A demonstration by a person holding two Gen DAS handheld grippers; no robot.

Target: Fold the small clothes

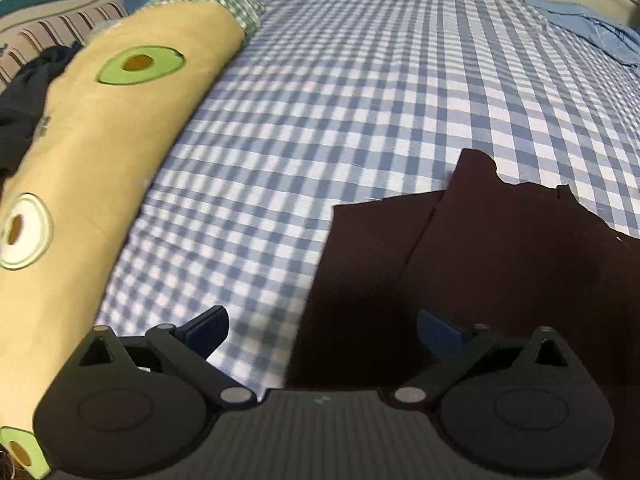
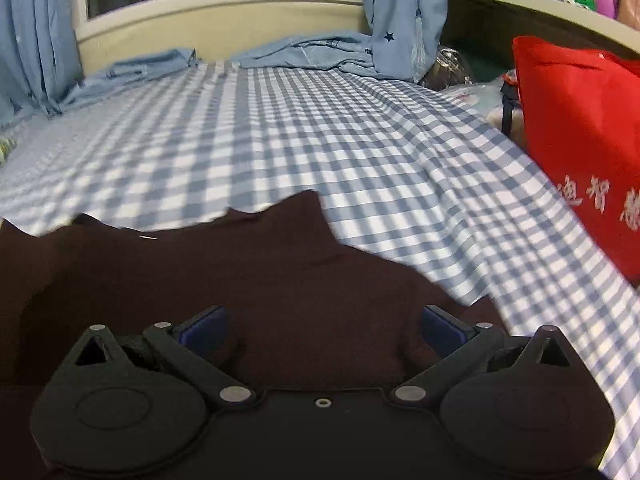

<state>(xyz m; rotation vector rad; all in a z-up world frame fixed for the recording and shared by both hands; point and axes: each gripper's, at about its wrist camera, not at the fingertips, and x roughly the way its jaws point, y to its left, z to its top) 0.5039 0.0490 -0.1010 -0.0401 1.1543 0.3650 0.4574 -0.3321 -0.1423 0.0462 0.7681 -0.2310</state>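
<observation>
A dark maroon garment (image 1: 480, 248) lies flat on the blue-and-white checked bed sheet (image 1: 340, 120), partly folded, with a jagged far edge. My left gripper (image 1: 322, 330) hangs above its left edge with the jaws wide apart and nothing between them. In the right wrist view the same maroon garment (image 2: 248, 264) fills the near ground. My right gripper (image 2: 322, 328) hovers over it, open, with its blue pads (image 2: 440, 326) clear of the cloth.
A yellow avocado-print bolster (image 1: 100, 152) runs along the sheet's left side, with dark cloth (image 1: 24, 104) beyond it. Light blue fabric (image 2: 320, 54) is bunched at the far edge under a window sill. A red bag (image 2: 580, 132) stands at the bed's right side.
</observation>
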